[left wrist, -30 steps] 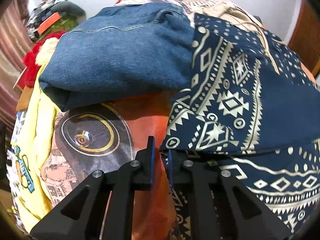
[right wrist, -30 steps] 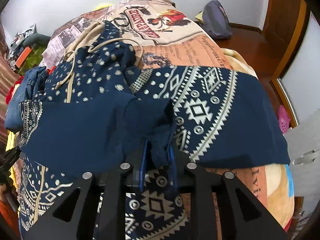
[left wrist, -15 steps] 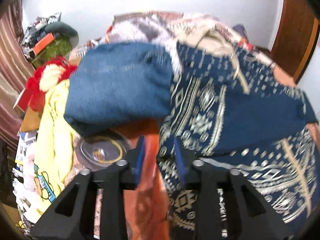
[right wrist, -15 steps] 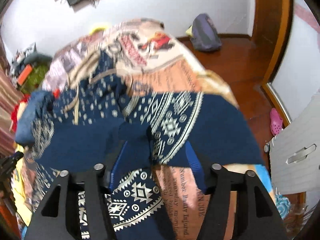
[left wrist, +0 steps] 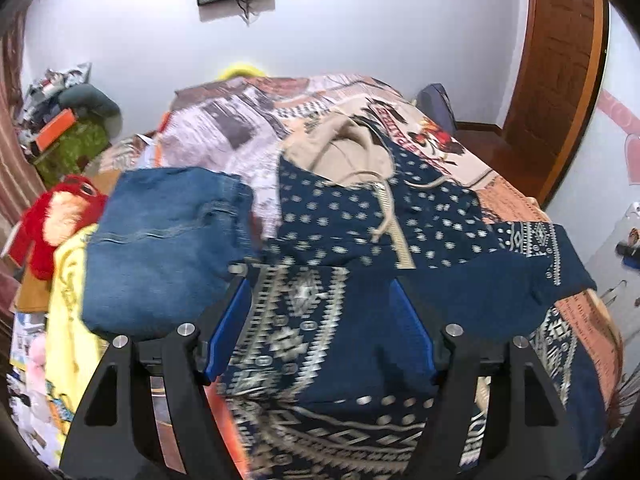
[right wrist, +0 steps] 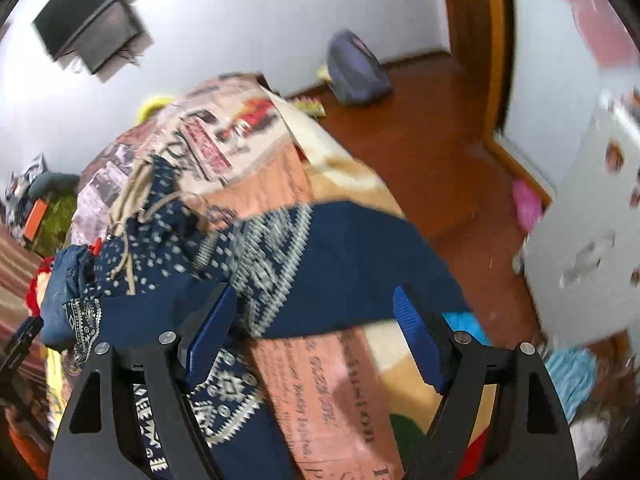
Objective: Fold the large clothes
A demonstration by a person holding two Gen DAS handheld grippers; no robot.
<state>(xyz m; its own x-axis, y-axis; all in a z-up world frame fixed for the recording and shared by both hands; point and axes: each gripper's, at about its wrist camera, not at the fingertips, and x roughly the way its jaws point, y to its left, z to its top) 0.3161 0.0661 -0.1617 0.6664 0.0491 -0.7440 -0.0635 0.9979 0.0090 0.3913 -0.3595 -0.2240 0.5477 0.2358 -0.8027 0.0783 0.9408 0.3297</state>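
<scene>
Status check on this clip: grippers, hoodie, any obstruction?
Left gripper open, right gripper open, both empty. Navy patterned hoodie lies on bed, sleeves folded in. Folded jeans touching its left edge.

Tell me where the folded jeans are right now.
In the left wrist view, the folded jeans lie left of the navy patterned hoodie on the bed, with a red plush toy further left.

We see a navy hoodie [left wrist: 432, 216] patterned with cream dots and geometric bands, its hood lining beige. Beside it lie faded blue jeans [left wrist: 160, 240], a red plush toy [left wrist: 60, 216], and an orange-and-cream printed bedspread [right wrist: 320, 380]. Our gripper pads [left wrist: 228, 328] are blue.
</scene>
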